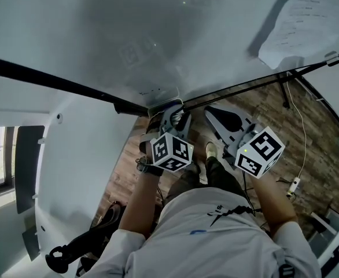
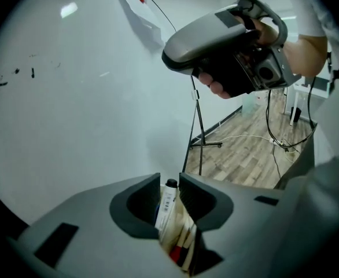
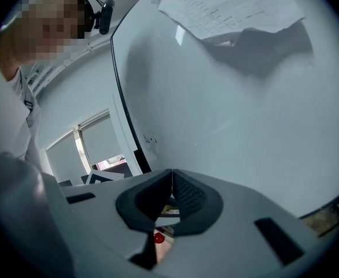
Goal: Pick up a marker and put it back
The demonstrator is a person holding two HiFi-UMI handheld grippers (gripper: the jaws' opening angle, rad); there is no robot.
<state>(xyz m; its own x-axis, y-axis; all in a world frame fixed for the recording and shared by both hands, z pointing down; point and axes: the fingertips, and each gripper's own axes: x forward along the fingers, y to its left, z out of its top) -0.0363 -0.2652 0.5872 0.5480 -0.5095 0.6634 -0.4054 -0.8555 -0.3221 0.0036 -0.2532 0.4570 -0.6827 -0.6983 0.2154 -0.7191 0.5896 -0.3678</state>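
A white marker with a black cap point(image 2: 168, 202) stands between the jaws of my left gripper point(image 2: 169, 181). The jaws stand a little wider than its barrel and the pads do not press on it, so the gripper is open. Below it, more markers point(image 2: 181, 245), one with a red end, are packed in a holder. In the head view the left gripper point(image 1: 172, 119) points down at that holder point(image 1: 161, 105) on the whiteboard's lower rail. My right gripper point(image 3: 172, 171) is shut, tips touching, with nothing in it; a red cap point(image 3: 158, 237) shows beneath it.
The whiteboard point(image 1: 129, 28) fills the space ahead, with a paper sheet point(image 1: 308, 16) pinned at its upper right. A black stand point(image 2: 195, 126) and loose cables point(image 2: 273, 141) are on the wooden floor to the right. The right hand point(image 2: 216, 86) hovers above the left gripper.
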